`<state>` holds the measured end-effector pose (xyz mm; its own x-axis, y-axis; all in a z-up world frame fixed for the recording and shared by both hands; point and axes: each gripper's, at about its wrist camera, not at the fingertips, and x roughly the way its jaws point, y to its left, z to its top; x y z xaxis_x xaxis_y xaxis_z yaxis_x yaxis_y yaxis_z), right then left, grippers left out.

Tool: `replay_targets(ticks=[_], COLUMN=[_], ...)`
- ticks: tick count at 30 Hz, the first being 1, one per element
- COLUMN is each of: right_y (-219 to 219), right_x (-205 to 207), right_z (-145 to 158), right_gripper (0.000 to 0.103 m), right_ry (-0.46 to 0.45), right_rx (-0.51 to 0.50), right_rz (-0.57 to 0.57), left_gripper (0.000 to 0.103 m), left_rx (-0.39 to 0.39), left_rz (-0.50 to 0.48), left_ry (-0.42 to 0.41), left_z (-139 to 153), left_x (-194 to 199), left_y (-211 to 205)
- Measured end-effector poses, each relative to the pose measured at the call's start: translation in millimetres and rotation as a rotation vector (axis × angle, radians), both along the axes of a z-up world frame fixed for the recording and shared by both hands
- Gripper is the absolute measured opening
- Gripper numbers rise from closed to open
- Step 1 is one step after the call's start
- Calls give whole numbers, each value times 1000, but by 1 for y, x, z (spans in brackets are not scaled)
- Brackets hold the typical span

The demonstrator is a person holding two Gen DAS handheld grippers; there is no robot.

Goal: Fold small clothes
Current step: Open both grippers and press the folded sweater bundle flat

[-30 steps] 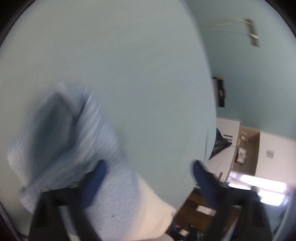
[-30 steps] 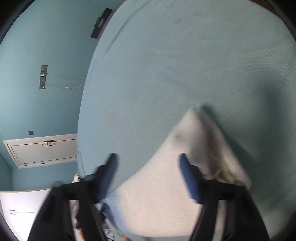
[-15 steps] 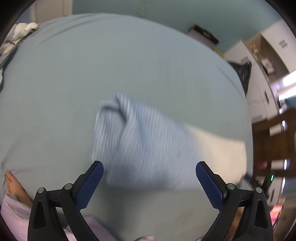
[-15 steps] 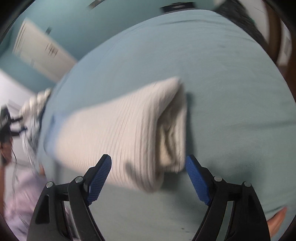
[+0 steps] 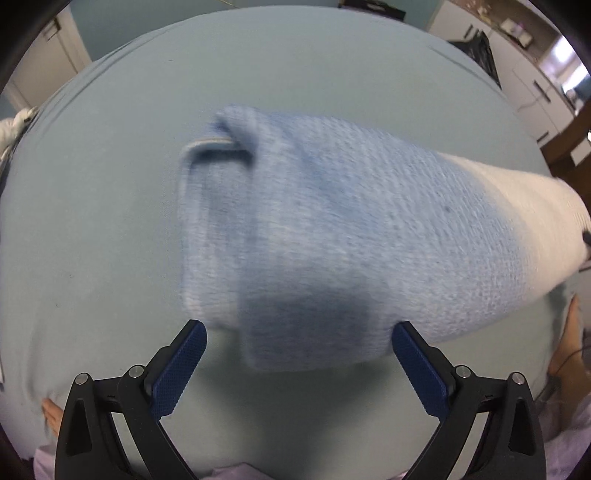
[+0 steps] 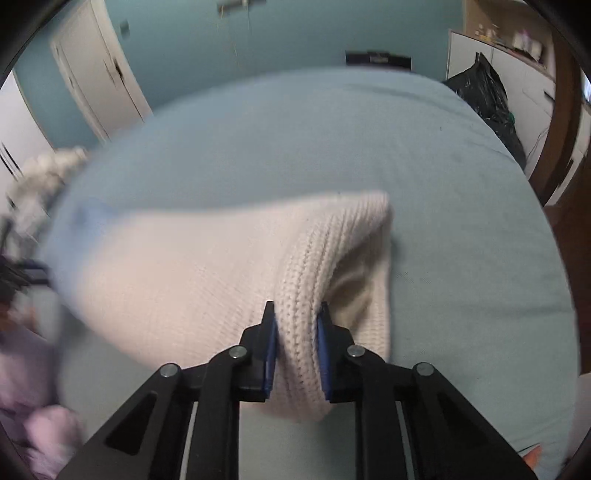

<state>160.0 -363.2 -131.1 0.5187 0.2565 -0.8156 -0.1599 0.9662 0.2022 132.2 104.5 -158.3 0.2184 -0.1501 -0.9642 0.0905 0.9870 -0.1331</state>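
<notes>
Two tools work a folded knit garment (image 5: 332, 236) lying on a pale blue bed (image 5: 92, 221). Right tool (image 6: 295, 328) is closing, pinching its thick cream end; left tool (image 5: 297, 354) gapes released beside the blue end. Soft, light, floppy knit probably handles best gripped at folded edges.

Teal walls (image 6: 295, 33), pale blue bed sheet (image 6: 295, 140), white cupboard doors (image 6: 99, 74), perhaps a black bag (image 6: 487, 96).

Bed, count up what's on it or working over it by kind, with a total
Knit garment, blue fading to cream: 1
Hand-held gripper: 2, left hand-held gripper open, right hand-held gripper closing on the cream end
White cloth pile at the bed's left edge: 1
Total: 4
</notes>
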Motion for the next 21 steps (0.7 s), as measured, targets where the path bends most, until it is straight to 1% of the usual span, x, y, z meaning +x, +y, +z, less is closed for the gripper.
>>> replay_targets(ticks=[1, 2, 3, 4, 6, 7, 8, 9, 10, 11, 12, 13, 14, 15, 16, 17, 19, 20, 21], right_y=[-2, -7, -6, -8, 8, 7, 2, 0, 0, -1, 0, 2, 6, 10, 20, 28, 42, 48, 51], right_x=[-3, -8, -10, -11, 1, 3, 1, 1, 2, 1, -3, -9, -12, -15, -20, -22, -22, -21, -21], right_z=[5, 7, 3, -10, -38, -54, -54, -46, -35, -27, -13, -2, 4, 9, 12, 11, 7, 5, 4], right_gripper=[14, 14, 14, 14, 15, 17, 25, 33, 43, 46, 48, 55, 67, 71, 73, 73, 73, 73, 73], right_ry=[-12, -12, 3, 39, 112, 173, 179, 172, 172, 166, 136, 100, 77, 61, 45, 45, 66, 74, 75], right_rx=[40, 59, 53, 31, -30, -23, -2, 13, 12, 8, 33, 77, 98, 96, 69, 52, 33, 22, 13], right_rz=[-7, -10, -16, -27, -38, -48, -67, -99, -144, -178, -208, -201, -188, -179, -171, -163, -126, -108, -97], left_gripper=[102, 102, 101, 101, 101, 101, 101, 101, 101, 101, 101, 100, 97, 92, 78, 71, 71, 71, 71], left_rx=[-3, 3, 4, -6, -55, -79, -94, -103, -109, -121, -133, -147, -153, -156, -178, -213, -277, -279, -263], left_rz=[5, 19, 30, 42, 71, 76, 76, 71, 59, 35, 14, -4, -24, -29, -32, -38, -53, -62, -70], left_ry=[-10, -30, -45, -57, -67, -68, -76, -91, -103, -118, -128, -126, -109, -95, -74, -46, -7, -6, -17], left_z=[2, 6, 9, 13, 20, 23, 27, 31, 34, 38, 39, 37, 32, 27, 20, 14, 4, 3, -1], left_x=[0, 1, 1, 1, 2, 3, 6, 10, 12, 18, 26, 33, 41, 45, 49, 53, 61, 64, 68], left_y=[10, 21, 28, 37, 56, 62, 67, 70, 68, 66, 62, 57, 54, 49, 44, 43, 36, 30, 23])
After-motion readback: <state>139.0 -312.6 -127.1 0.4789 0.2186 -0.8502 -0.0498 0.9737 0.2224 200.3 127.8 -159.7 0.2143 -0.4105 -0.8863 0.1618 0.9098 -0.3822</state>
